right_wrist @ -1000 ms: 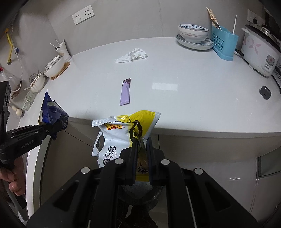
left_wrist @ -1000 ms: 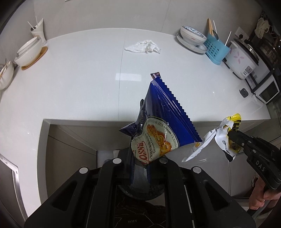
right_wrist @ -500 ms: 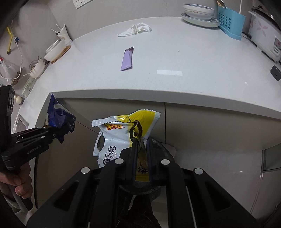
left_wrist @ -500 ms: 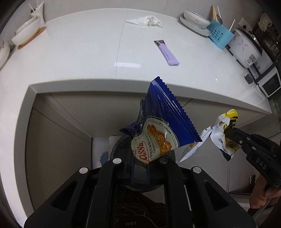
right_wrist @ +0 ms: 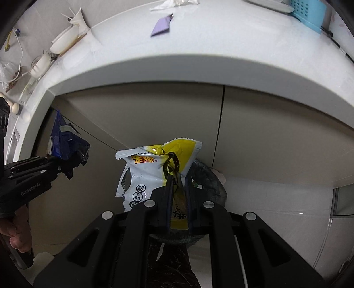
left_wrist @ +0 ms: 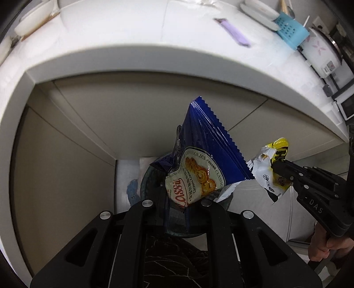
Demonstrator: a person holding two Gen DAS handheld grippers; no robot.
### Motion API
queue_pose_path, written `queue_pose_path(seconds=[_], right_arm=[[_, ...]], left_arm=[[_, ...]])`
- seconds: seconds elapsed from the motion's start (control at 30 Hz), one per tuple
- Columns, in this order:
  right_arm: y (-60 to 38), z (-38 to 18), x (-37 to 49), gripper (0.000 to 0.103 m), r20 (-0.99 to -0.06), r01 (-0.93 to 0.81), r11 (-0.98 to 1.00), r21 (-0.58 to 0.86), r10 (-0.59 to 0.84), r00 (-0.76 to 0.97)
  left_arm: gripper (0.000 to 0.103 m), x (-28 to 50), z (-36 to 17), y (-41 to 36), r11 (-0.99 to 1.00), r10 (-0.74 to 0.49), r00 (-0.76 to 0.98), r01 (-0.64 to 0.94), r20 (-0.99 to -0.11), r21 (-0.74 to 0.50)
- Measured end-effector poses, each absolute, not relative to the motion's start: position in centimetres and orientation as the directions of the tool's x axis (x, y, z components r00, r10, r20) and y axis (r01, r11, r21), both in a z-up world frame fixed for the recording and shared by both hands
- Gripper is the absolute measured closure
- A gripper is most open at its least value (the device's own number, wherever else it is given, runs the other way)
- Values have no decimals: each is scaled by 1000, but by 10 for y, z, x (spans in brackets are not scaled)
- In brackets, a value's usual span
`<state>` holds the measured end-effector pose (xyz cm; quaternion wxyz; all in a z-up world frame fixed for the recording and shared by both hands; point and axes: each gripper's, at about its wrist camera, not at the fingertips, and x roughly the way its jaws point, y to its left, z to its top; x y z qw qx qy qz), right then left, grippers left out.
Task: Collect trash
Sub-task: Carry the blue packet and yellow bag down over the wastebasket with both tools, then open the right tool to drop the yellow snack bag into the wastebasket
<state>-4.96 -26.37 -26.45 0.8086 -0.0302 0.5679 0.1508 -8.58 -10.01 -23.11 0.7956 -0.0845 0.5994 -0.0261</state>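
Observation:
My left gripper (left_wrist: 177,199) is shut on a blue cookie bag (left_wrist: 205,152), held below the counter edge over a dark-lined trash bin (left_wrist: 148,179) on the floor. The bag also shows in the right wrist view (right_wrist: 62,141), with the left gripper (right_wrist: 64,166) at the left. My right gripper (right_wrist: 178,188) is shut on a white and yellow snack wrapper (right_wrist: 154,164) above the same bin (right_wrist: 210,179). That wrapper (left_wrist: 270,168) and the right gripper (left_wrist: 276,166) show at the right of the left wrist view. A purple wrapper (left_wrist: 234,33) (right_wrist: 162,25) and a crumpled white tissue (right_wrist: 174,3) lie on the counter.
The white counter (left_wrist: 132,48) overhangs beige cabinet doors (right_wrist: 265,137). A blue utensil basket (left_wrist: 289,31), plates and a rice cooker (left_wrist: 320,53) stand at the counter's right. White bowls (right_wrist: 64,39) stand at its left.
Both grippers have dropped further below the counter edge toward the bin, each still holding its wrapper. The counter top has slid up to the top of both views.

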Motion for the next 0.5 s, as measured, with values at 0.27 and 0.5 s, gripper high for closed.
queue_pose_path(seconds=[0.27, 0.5], right_arm=[[-253, -310, -45, 93, -961, -295, 949, 111, 178, 211], [-244, -327, -38, 87, -974, -324, 940, 108, 166, 157]], left_arm=[[94, -91, -257, -95, 986, -121, 237, -86, -964, -144], [94, -92, -265, -92, 982, -134, 224, -101, -965, -159]])
